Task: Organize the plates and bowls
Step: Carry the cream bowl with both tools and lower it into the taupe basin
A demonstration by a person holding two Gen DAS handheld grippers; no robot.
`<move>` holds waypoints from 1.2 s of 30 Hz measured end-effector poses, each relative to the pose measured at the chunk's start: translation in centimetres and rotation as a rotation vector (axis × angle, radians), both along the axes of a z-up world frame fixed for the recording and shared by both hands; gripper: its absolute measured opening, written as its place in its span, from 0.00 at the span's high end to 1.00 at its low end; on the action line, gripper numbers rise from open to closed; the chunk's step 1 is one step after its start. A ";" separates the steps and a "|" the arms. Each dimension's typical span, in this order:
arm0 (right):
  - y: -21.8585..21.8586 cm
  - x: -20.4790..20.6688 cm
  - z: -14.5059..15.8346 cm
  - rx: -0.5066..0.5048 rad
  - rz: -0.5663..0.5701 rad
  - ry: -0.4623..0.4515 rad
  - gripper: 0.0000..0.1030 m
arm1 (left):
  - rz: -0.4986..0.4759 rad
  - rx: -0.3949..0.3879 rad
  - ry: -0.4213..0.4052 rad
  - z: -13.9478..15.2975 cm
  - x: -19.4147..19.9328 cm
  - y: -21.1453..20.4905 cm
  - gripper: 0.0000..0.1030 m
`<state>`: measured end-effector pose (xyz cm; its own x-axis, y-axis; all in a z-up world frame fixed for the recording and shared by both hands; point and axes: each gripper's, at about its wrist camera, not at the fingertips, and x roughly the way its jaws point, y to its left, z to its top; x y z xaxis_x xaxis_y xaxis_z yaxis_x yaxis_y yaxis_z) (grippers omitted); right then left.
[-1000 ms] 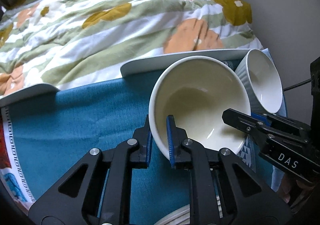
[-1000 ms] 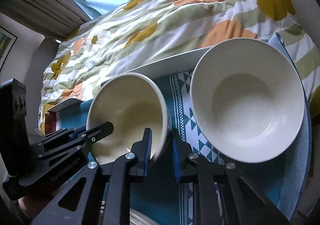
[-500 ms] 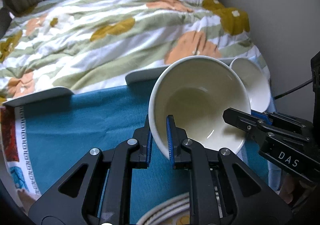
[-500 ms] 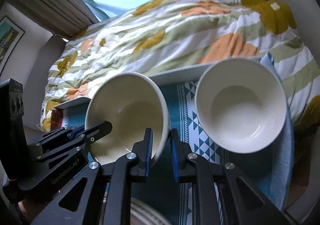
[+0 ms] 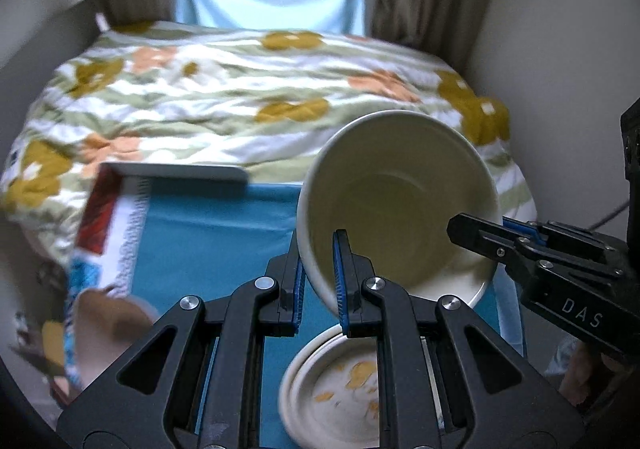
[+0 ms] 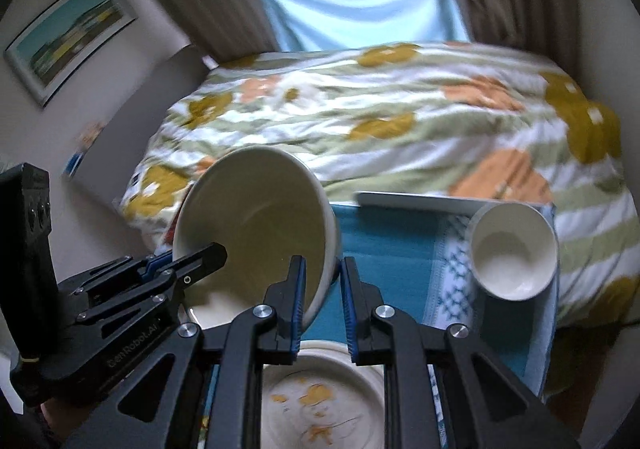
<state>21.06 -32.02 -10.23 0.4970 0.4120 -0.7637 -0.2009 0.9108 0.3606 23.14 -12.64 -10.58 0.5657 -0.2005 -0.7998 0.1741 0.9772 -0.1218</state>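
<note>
Both grippers hold one cream bowl (image 5: pixel 400 205) by opposite sides of its rim, lifted and tilted above the blue cloth. My left gripper (image 5: pixel 320 269) is shut on its left rim. My right gripper (image 6: pixel 322 297) is shut on its right rim; the bowl (image 6: pixel 256 225) shows there too. Below it lies a cream plate with orange flower print (image 5: pixel 344 389), also seen in the right wrist view (image 6: pixel 320 401). A second white bowl (image 6: pixel 514 253) stands on the cloth at the right.
The blue cloth (image 5: pixel 208 241) covers a white tray (image 5: pixel 180 171) lying on a flowered quilt (image 5: pixel 224 97). Curtains and a window are behind. A wall is close on the right. A framed picture (image 6: pixel 68 33) hangs at the left.
Both grippers have lifted the cream bowl higher and pulled it back toward me, over the flower plate. The white bowl stays on the cloth, now farther away.
</note>
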 end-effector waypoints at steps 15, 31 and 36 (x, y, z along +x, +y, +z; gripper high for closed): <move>17.6 -4.2 -0.1 0.030 0.245 0.014 0.84 | 0.214 0.027 0.035 -0.1 -8.1 18.0 0.89; 25.3 -4.6 -9.0 0.007 0.008 0.231 0.84 | -0.063 0.111 0.252 -10.6 -3.8 25.2 0.89; 25.7 -4.3 -10.4 -0.006 -0.035 0.268 0.84 | -0.134 0.174 0.279 -12.3 -2.4 24.5 0.89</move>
